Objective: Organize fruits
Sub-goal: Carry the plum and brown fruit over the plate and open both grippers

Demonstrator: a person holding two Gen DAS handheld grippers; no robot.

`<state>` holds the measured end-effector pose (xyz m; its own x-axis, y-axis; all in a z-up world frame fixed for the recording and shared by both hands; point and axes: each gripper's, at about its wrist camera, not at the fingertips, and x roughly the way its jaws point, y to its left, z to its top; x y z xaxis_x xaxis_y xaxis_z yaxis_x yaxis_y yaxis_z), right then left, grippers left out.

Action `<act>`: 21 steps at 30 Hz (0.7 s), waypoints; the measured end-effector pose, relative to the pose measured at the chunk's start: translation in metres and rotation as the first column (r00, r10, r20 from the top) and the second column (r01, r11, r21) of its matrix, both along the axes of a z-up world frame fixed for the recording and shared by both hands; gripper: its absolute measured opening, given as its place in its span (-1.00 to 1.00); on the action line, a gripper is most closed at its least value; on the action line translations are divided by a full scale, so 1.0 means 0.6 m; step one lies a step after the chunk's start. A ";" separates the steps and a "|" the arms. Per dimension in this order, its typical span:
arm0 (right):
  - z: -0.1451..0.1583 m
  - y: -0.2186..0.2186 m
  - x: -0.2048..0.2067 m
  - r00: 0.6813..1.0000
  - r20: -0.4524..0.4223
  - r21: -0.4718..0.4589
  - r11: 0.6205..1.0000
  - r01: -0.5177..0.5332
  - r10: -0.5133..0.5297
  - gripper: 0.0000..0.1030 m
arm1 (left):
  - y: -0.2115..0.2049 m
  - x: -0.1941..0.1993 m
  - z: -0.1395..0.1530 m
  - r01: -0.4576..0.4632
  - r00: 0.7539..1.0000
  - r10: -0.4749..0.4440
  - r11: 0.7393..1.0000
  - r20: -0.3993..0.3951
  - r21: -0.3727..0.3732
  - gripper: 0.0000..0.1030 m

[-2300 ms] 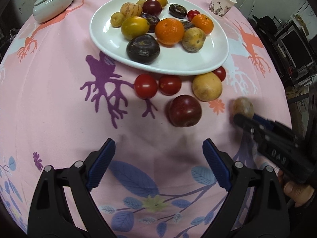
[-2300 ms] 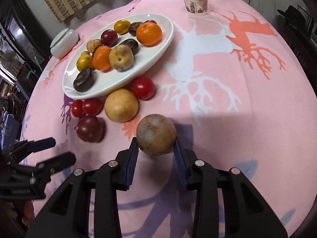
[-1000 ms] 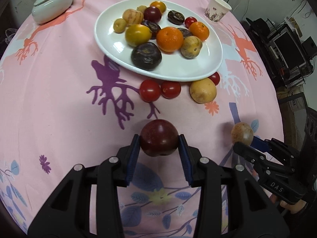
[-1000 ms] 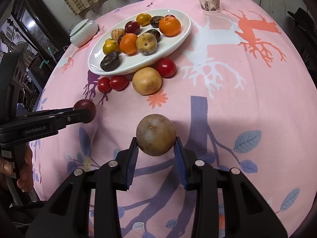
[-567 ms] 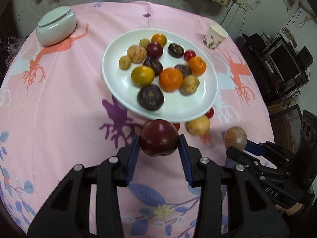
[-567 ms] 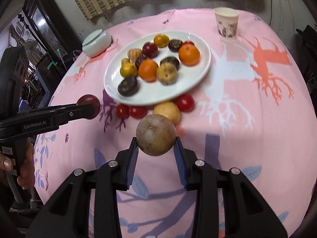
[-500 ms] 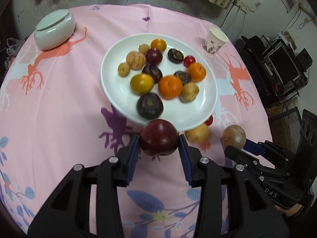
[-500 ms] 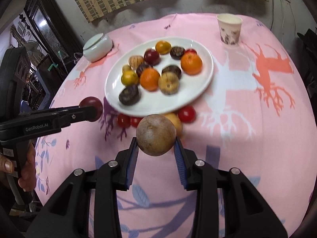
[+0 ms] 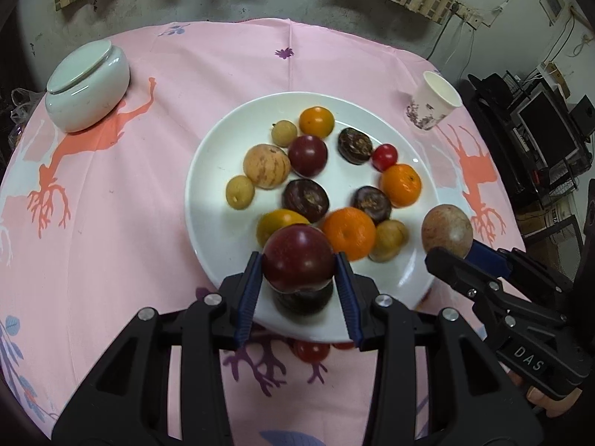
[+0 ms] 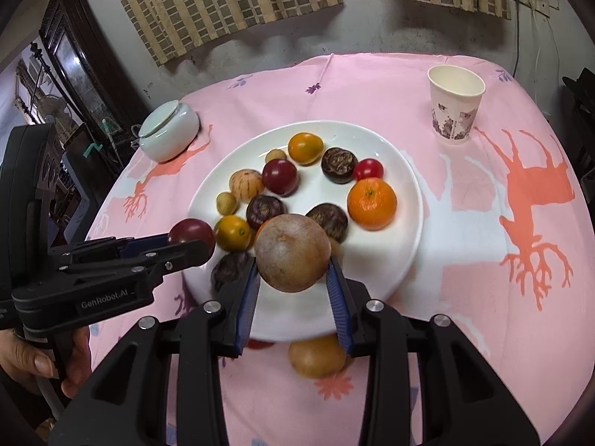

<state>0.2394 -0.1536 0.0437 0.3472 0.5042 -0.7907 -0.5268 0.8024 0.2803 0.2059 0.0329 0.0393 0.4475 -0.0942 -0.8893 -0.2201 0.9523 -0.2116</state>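
The dark red plum [image 9: 297, 258] sits clenched between the blue pads of my left tool [image 9: 299, 290], held above the near edge of the white plate [image 9: 215, 171] of fruit. My right tool [image 10: 293, 293] grips the brown round fruit [image 10: 292, 257] over the plate's near rim, on the pink-clothed bench [image 10: 465, 260]

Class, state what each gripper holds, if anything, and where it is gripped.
Left gripper: dark red plum, pinched across its sides. Right gripper: brown round fruit, likewise.
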 end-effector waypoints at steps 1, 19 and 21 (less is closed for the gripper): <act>-0.003 0.004 0.009 1.000 0.002 -0.007 1.000 0.010 -0.010 -0.29 | 0.004 0.006 -0.003 -0.005 1.000 0.005 1.000 -0.004 0.004 -0.22; -0.025 -0.002 0.029 0.997 -0.038 -0.027 0.997 0.069 -0.070 -0.23 | 0.010 -0.009 0.021 -0.066 0.997 0.066 0.998 0.040 -0.015 0.42; -0.025 -0.018 0.009 0.996 -0.045 -0.023 0.997 0.077 -0.078 -0.20 | 0.006 -0.031 0.029 -0.065 0.997 0.065 0.998 0.049 -0.013 0.52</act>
<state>0.2449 -0.1645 0.0288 0.3476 0.4598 -0.8171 -0.4498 0.8464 0.2850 0.1871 0.0366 0.0565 0.4959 -0.0732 -0.8653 -0.2704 0.9339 -0.2340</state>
